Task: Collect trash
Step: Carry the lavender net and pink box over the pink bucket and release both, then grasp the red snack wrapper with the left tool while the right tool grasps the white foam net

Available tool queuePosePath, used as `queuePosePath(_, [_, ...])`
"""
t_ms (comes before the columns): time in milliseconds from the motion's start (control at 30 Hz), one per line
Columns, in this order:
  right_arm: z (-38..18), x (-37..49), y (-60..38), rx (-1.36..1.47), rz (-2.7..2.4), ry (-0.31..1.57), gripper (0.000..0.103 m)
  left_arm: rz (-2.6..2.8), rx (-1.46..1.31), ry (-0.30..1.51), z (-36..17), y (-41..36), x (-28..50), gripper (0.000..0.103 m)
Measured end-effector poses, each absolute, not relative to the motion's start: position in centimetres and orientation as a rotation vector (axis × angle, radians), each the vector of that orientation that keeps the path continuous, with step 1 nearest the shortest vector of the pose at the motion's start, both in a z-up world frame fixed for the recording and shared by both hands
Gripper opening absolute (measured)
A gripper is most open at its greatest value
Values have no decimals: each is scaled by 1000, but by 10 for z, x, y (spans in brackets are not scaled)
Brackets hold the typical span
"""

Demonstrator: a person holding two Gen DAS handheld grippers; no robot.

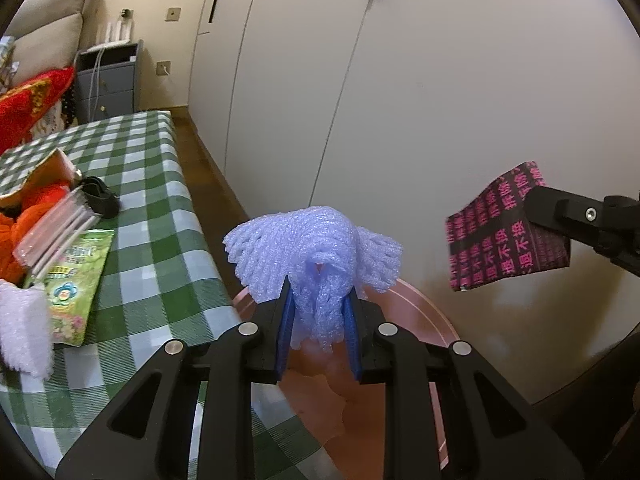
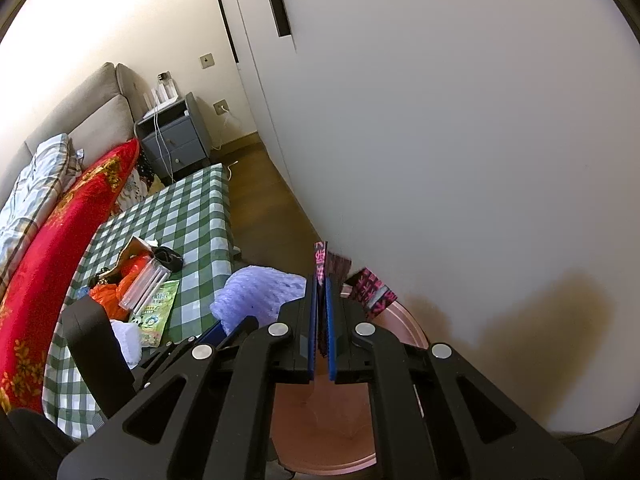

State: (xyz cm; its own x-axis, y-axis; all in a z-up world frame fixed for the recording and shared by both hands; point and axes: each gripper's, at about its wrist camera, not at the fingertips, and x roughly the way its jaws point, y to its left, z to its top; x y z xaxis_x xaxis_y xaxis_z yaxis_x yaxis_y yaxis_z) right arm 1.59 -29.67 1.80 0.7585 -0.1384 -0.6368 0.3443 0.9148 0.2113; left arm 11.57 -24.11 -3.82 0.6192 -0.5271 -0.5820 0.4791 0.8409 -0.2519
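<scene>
1. In the left wrist view, my left gripper sat at bottom centre, its blue pads pressed narrowly on a pale lilac foam net, which bulged out above the fingertips.
2. Under that net, in the lower middle of the frame, lay the pink bin, its rim showing on either side of the jaws.
3. At the right edge of the same view, my right gripper reached in from the side, holding a black wrapper with pink print (flat, hanging clear of everything else).
4. The right wrist view confirmed it: the right gripper's jaws were all but closed, with the wrapper edge-on between the pads, above the bin.
5. More litter remained on the green checked tablecloth at the left of the left wrist view: a green packet, clear sleeves, an orange bag and a white foam piece.
6. White wardrobe doors filled the upper right.
</scene>
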Motion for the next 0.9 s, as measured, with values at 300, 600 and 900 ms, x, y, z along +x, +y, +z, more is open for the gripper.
queuePosePath(300, [16, 13, -301, 352, -308, 650, 32, -564, -113, 703, -37, -227, 121, 51])
queuePosePath(600, [19, 16, -280, 335, -250, 615, 32, -499, -119, 655, -20, -193, 108, 51])
queuePosePath(900, [16, 20, -245, 309, -147, 607, 32, -349, -126, 590, -6, -142, 93, 51])
